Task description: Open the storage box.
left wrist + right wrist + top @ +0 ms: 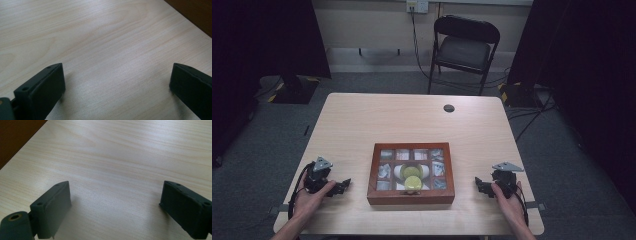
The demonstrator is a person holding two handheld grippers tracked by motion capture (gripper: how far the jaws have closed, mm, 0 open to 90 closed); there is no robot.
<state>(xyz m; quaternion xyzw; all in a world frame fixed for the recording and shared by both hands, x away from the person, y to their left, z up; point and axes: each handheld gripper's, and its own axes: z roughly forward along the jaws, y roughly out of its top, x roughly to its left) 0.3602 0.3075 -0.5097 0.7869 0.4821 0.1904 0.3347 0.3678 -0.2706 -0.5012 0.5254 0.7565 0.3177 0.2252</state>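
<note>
A brown wooden box (411,195) with a glass-paned lid sits at the middle front of the table. Through the panes I see several small compartments and a yellow-green round object (412,176) in the middle. My left gripper (343,186) rests on the table left of the box, pointing toward it, open with nothing between its jaws (117,80). My right gripper (481,186) rests right of the box, also pointing toward it and open (115,200). A corner of the box (197,12) shows in the left gripper view, and its edge (15,137) in the right gripper view.
The light wooden table (412,120) has a dark cable hole (449,108) near its far edge. A black folding chair (464,47) stands behind the table. Cables run on the grey floor, and dark curtains hang at both sides.
</note>
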